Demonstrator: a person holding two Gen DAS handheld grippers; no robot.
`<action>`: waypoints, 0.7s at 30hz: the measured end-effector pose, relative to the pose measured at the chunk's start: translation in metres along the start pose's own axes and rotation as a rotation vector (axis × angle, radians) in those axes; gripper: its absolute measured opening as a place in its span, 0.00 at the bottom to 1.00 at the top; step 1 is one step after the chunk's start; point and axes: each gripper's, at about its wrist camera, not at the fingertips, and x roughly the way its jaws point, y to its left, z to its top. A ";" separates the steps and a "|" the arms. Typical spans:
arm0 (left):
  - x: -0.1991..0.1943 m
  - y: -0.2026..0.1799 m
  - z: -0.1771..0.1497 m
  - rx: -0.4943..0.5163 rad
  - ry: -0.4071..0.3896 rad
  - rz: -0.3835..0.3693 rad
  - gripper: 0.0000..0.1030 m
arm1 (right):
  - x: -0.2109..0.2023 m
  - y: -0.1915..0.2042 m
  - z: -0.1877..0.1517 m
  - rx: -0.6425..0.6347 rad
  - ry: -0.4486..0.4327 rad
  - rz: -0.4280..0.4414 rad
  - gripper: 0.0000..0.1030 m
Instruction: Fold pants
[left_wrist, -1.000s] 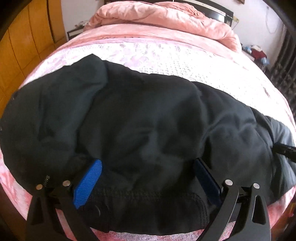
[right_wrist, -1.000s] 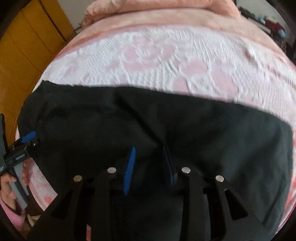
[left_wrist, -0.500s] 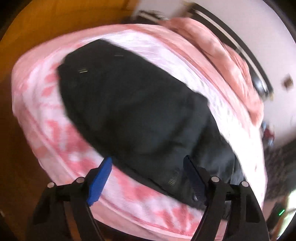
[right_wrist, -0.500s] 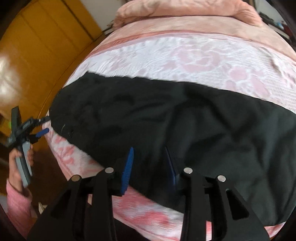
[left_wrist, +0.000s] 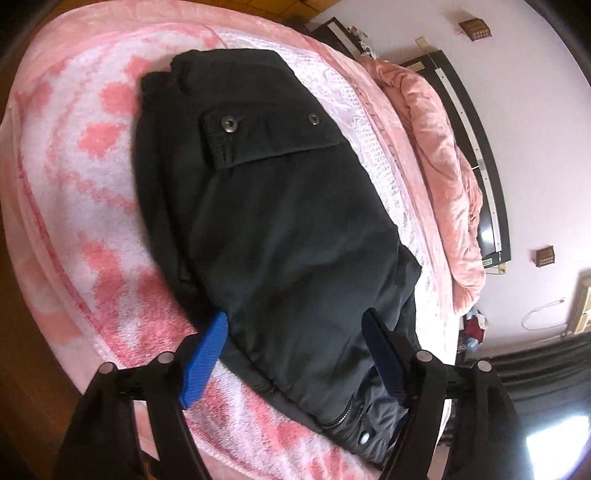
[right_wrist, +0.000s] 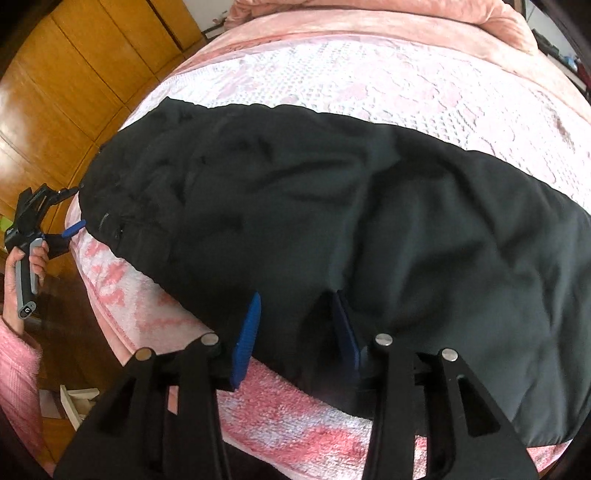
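Observation:
Black pants (left_wrist: 280, 229) lie folded lengthwise along the near edge of a pink bed; they also fill the right wrist view (right_wrist: 351, 221). A buttoned pocket flap (left_wrist: 266, 136) faces up. My left gripper (left_wrist: 295, 350) is open, held above the waist end, touching nothing. It also shows at the left of the right wrist view (right_wrist: 64, 214). My right gripper (right_wrist: 295, 332) is open above the pants' near edge, empty.
The pink patterned blanket (left_wrist: 74, 192) covers the bed, with a bunched pink quilt (left_wrist: 439, 155) at its head. A dark headboard (left_wrist: 480, 147) stands behind it. Wooden cabinets (right_wrist: 74, 74) line the left side. Clutter (left_wrist: 472, 328) sits by the far wall.
My left gripper let go of the waistband, pulled back off the bed's left end and turned to look along the pants. My right gripper backed away from the pants' near edge.

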 end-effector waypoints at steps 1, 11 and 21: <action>0.003 0.000 0.001 -0.005 0.008 0.014 0.73 | 0.001 0.001 0.000 -0.003 0.003 -0.003 0.43; 0.010 0.016 0.009 -0.141 -0.002 -0.021 0.70 | 0.005 0.006 -0.001 -0.031 0.005 -0.022 0.48; 0.008 0.020 0.005 -0.152 -0.055 0.010 0.12 | 0.008 0.006 0.000 -0.027 0.012 -0.014 0.50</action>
